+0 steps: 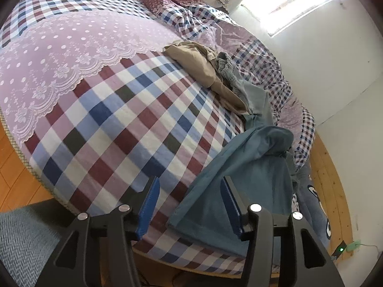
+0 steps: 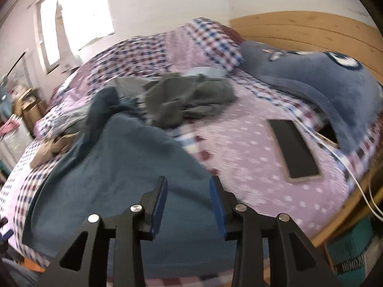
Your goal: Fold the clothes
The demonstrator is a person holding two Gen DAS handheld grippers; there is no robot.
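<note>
A: Where is the garment found, relative to the fingers?

B: In the left wrist view, the left gripper [image 1: 190, 205] is seen spread apart with nothing between its pads; the near edge of the teal garment [image 1: 241, 174] is lapped against the right-hand finger, while bare checked bedspread [image 1: 115, 129] is framed in the gap. In the right wrist view, the right gripper [image 2: 188, 205] is likewise held apart and unloaded, with the teal garment [image 2: 124, 165] spread directly beneath and ahead of it. Whether cloth is touched there cannot be told.

A: How is the garment described?

B: It is laid mostly flat near the bed's edge, then bunched and rumpled farther in. Beyond it, a tan garment [image 1: 203, 71] and a grey garment [image 2: 189, 100] are heaped.

A: What is noted about edges and room?

B: A phone [image 2: 294, 150] with a white cable [image 2: 335, 153] is lying on the dotted part of the cover, well right of the teal cloth. A blue plush pillow [image 2: 330, 81] is set against the wooden headboard [image 2: 299, 28]. Open checked cover is left to the left.
</note>
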